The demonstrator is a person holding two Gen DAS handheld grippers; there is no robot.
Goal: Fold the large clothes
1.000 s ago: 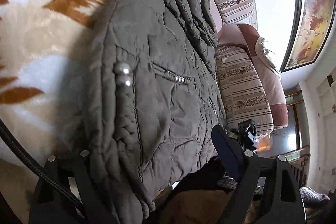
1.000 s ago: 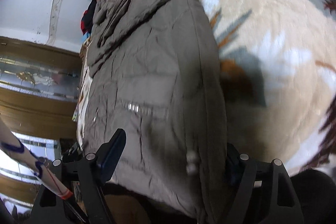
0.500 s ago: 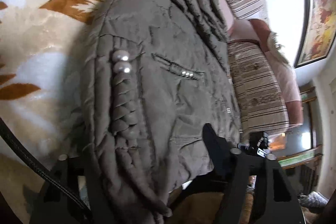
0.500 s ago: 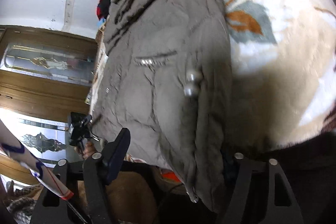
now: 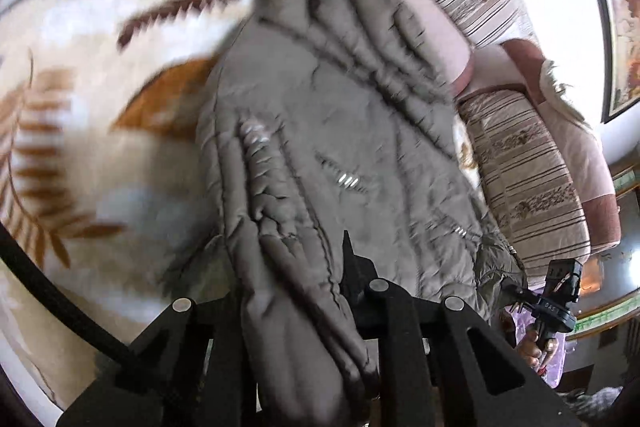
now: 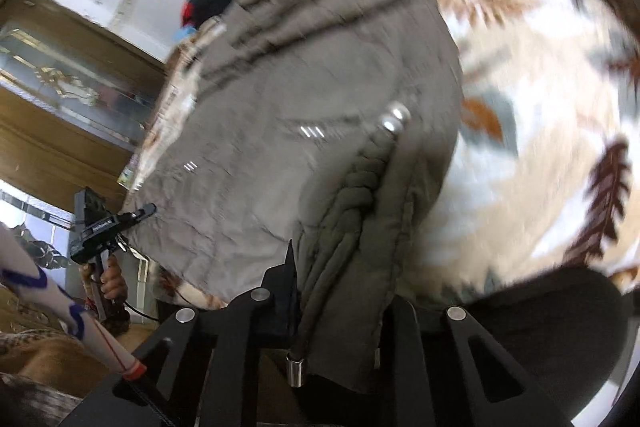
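An olive-grey quilted jacket lies stretched over a cream blanket, with metal snaps and a braided cord. My left gripper is shut on the jacket's near hem, bunching the fabric between its fingers. My right gripper is shut on the other hem corner of the jacket, where the braided cord and its metal tip hang. Each gripper shows in the other's view: the right and the left. Both views are motion-blurred.
A cream blanket with brown leaf print covers the surface under the jacket. A striped sofa with pink cushions stands behind. A framed picture hangs at right. Wooden glass doors stand at left.
Both grippers have closed from wide open onto the jacket's hem and pulled it up and toward me. The fabric has bunched between the fingers.
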